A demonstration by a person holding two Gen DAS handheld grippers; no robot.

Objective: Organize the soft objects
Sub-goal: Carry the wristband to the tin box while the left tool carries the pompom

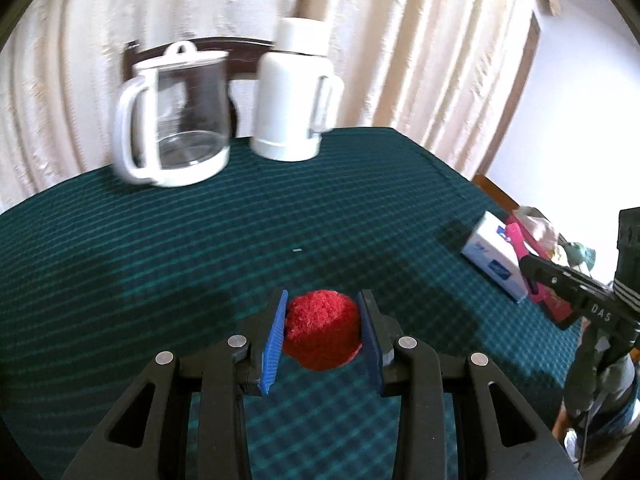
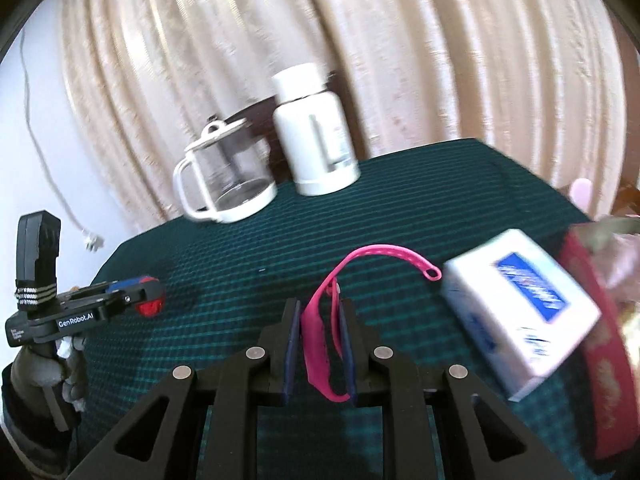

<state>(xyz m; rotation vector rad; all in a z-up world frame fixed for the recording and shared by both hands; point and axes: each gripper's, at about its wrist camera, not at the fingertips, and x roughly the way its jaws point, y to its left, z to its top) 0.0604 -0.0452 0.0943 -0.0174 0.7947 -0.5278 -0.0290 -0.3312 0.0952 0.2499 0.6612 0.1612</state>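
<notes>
Over green checked tablecloth (image 1: 280,220), carrying: left gripper (image 1: 322,336) clamped on red pompom (image 1: 320,330), right gripper (image 2: 320,340) nearly closed on pink strap (image 2: 316,332) beside white box (image 2: 516,312); next, likely a drop-off spot.

A clear glass jug with a white handle, base and lid (image 1: 176,116) stands at the far edge of the tabletop under a dark green checked cloth (image 1: 168,248). Just beside it stands a white plastic flask with a cap (image 1: 294,92). A white cardboard box with blue print (image 2: 520,312) lies near the right edge. Cream pleated curtains (image 2: 360,40) hang behind.
</notes>
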